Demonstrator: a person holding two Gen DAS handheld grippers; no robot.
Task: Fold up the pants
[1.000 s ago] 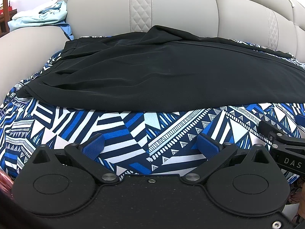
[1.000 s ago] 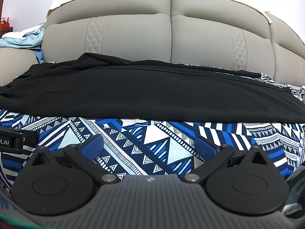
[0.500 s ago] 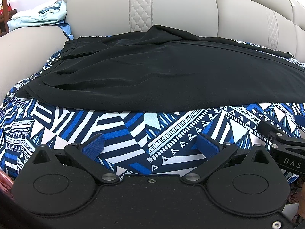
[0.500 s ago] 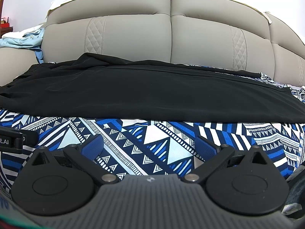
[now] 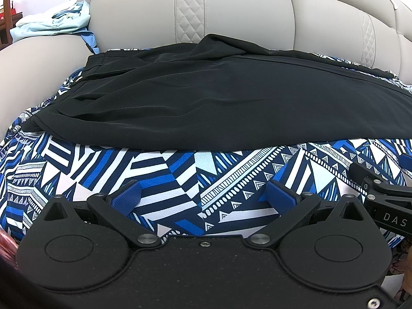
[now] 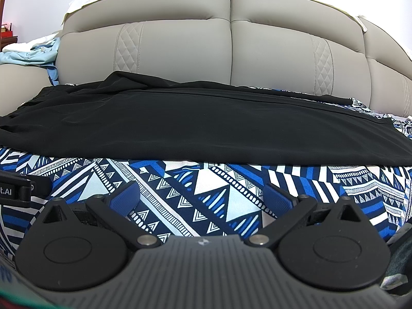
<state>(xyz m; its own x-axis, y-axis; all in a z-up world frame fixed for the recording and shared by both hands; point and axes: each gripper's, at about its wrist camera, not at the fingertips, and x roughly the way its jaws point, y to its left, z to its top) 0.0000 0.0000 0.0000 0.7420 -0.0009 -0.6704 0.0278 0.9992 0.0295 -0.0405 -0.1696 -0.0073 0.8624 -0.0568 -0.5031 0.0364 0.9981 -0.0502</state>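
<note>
Black pants (image 5: 219,103) lie flat on a blue-and-white patterned cloth (image 5: 180,175) on a sofa seat, waistband at the left, legs running to the right. They also show in the right wrist view (image 6: 193,128). My left gripper (image 5: 203,195) is open and empty, low over the cloth in front of the pants' near edge. My right gripper (image 6: 202,195) is open and empty, also in front of the near edge, to the right of the left one. The right gripper's side shows at the left wrist view's right edge (image 5: 381,200).
The grey sofa backrest (image 6: 231,51) rises right behind the pants. A light blue garment (image 5: 51,23) lies on the sofa arm at the far left. The patterned cloth (image 6: 231,185) covers the seat under both grippers.
</note>
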